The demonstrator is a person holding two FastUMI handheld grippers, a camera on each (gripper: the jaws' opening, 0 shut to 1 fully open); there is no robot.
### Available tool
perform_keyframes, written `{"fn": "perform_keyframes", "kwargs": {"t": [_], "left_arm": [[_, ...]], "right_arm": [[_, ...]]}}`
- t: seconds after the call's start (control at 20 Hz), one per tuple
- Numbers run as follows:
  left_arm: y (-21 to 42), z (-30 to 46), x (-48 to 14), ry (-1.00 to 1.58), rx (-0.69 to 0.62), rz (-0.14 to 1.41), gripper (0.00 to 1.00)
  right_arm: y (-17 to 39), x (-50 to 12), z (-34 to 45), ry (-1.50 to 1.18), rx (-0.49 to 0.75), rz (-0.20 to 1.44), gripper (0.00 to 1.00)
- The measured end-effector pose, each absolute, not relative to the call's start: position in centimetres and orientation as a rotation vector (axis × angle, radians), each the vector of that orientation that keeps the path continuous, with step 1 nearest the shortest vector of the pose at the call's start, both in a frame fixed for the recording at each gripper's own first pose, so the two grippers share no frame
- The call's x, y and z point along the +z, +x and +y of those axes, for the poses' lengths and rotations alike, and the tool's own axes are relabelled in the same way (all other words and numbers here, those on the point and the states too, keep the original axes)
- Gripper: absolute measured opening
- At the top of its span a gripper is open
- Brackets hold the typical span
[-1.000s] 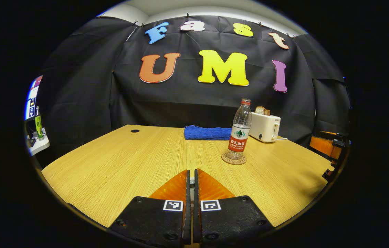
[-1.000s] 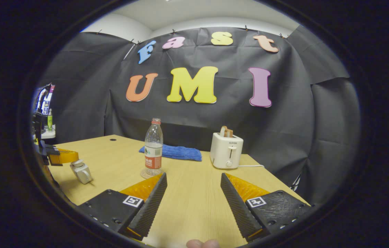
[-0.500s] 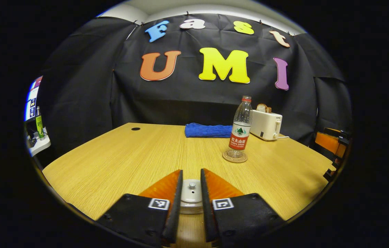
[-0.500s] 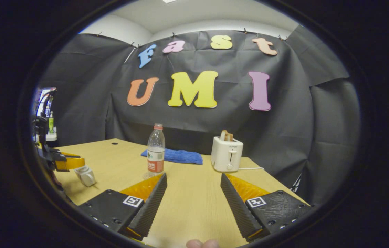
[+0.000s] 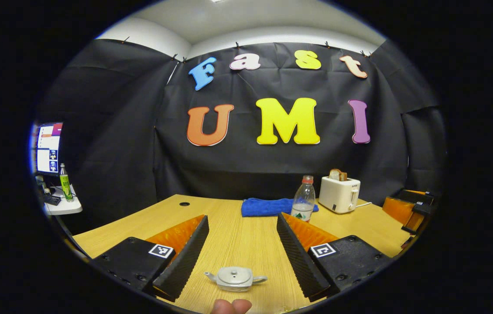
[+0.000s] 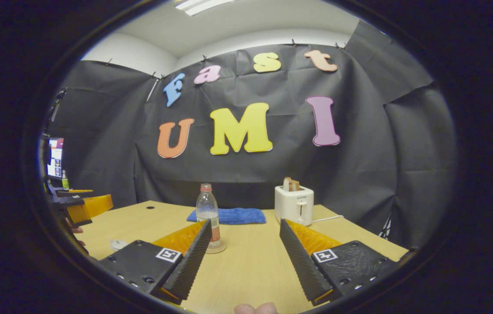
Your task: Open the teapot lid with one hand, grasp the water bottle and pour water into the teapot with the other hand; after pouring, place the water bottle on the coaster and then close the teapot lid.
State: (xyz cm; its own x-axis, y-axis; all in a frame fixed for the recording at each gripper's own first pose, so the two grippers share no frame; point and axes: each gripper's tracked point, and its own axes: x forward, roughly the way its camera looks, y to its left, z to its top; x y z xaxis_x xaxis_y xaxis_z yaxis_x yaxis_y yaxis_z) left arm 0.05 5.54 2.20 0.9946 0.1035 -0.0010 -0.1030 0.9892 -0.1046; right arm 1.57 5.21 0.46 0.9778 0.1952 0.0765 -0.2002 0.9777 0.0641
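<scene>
A small silver teapot (image 5: 235, 278) with its lid on sits on the wooden table (image 5: 237, 240), low between the spread fingers of my left gripper (image 5: 242, 218), which is open and touches nothing. The clear water bottle (image 6: 208, 213) with a red cap stands upright on a round coaster (image 6: 218, 249), just beyond the left finger of my right gripper (image 6: 245, 223), also open and holding nothing. In the left gripper view the bottle (image 5: 304, 198) rises behind the right finger. A pale bit of the teapot (image 6: 118, 244) peeks out beside the right gripper's left finger.
A white toaster (image 6: 294, 203) holding bread and a folded blue towel (image 6: 233, 216) lie at the table's far side. The left gripper (image 6: 83, 205) shows at the left edge. A side shelf with a monitor (image 5: 48, 148) and green bottle (image 5: 64, 182) stands left.
My left gripper was shut over the teapot; it opened wide, let go of the lid and drew back and up. The right gripper also rose and stayed open.
</scene>
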Motion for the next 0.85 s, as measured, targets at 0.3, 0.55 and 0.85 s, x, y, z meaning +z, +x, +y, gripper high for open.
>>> {"fn": "perform_keyframes", "kwargs": {"t": [0.3, 0.55, 0.85], "left_arm": [[0.2, 2.7, 3.9, -0.075, 0.053, -0.031, 0.98], [0.2, 2.6, 4.4, -0.054, 0.04, -0.049, 0.98], [0.7, 3.2, 3.9, -0.024, 0.042, -0.054, 0.98]], "right_arm": [[0.4, 2.1, 5.3, 0.031, 0.175, -0.111, 0.94], [0.1, 2.5, 5.3, 0.021, 0.156, -0.106, 0.94], [0.0, 2.4, 6.1, 0.009, 0.14, -0.095, 0.94]]}}
